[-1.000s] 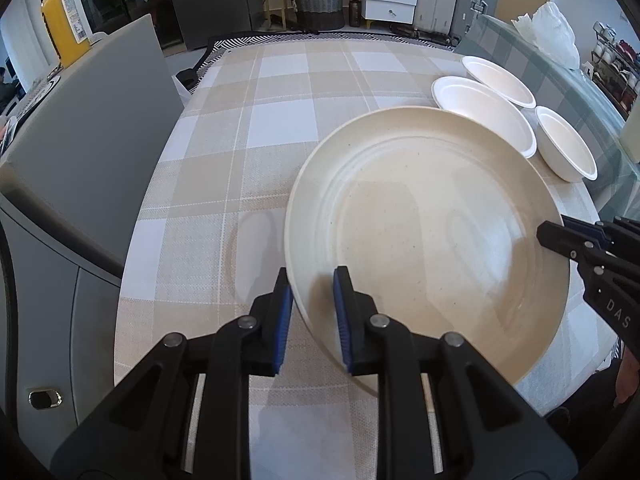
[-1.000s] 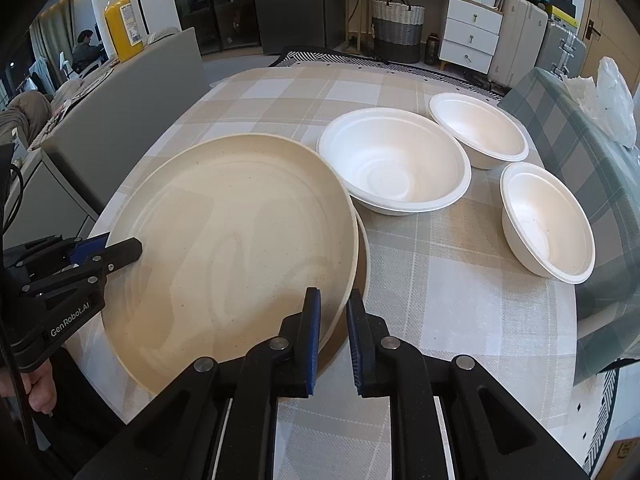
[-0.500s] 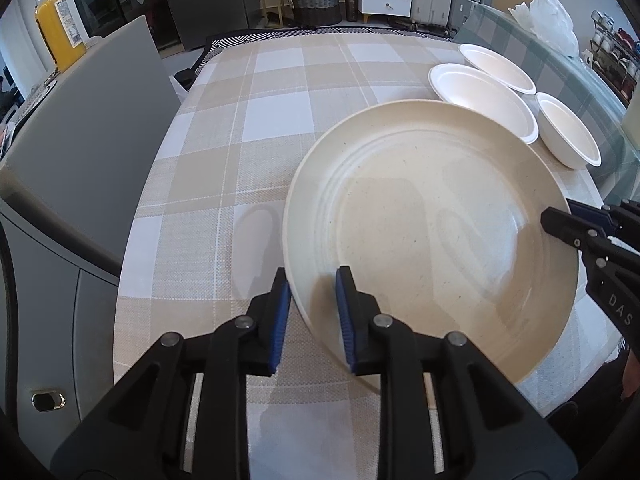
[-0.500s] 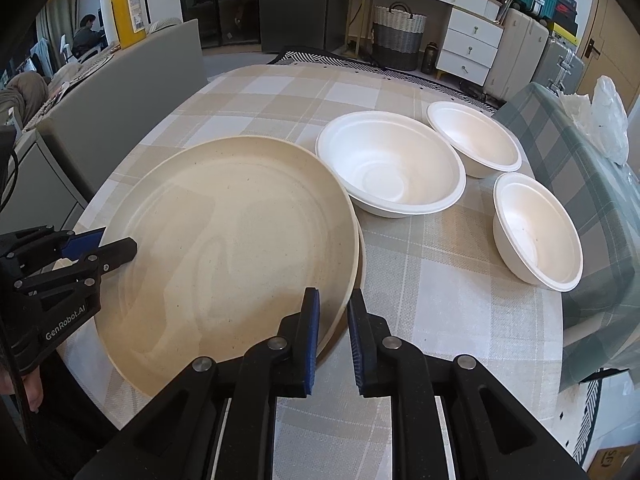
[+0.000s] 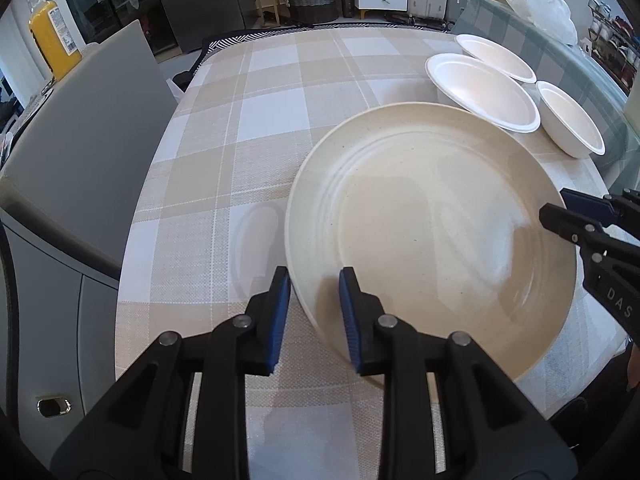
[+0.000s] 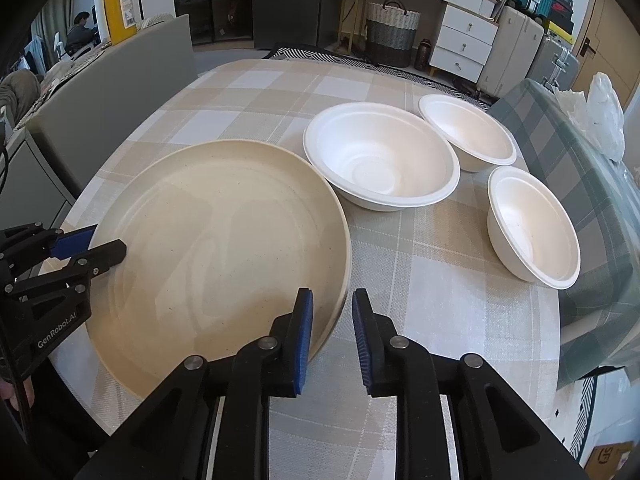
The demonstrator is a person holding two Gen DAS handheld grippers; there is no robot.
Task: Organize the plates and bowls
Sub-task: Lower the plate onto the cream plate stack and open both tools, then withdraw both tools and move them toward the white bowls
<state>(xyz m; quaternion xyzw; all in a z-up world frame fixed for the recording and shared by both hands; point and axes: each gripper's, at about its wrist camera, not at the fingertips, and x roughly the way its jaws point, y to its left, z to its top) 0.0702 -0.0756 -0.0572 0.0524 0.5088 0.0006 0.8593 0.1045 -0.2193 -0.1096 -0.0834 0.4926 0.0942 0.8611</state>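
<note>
Straddling the plate (image 5: 432, 216) rim, left gripper (image 5: 314, 304) tilted down, opening

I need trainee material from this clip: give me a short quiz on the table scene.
1. How many bowls stand on the table?
2. True or false: a bowl sits on the plate.
3. The left gripper and right gripper straddle the rim of: A plate, B largest bowl, C smallest bowl?
Key: 1. Three. 2. False; all stand beside it. 3. A; both grippers' jaws are opening, with the rim between them.
</note>
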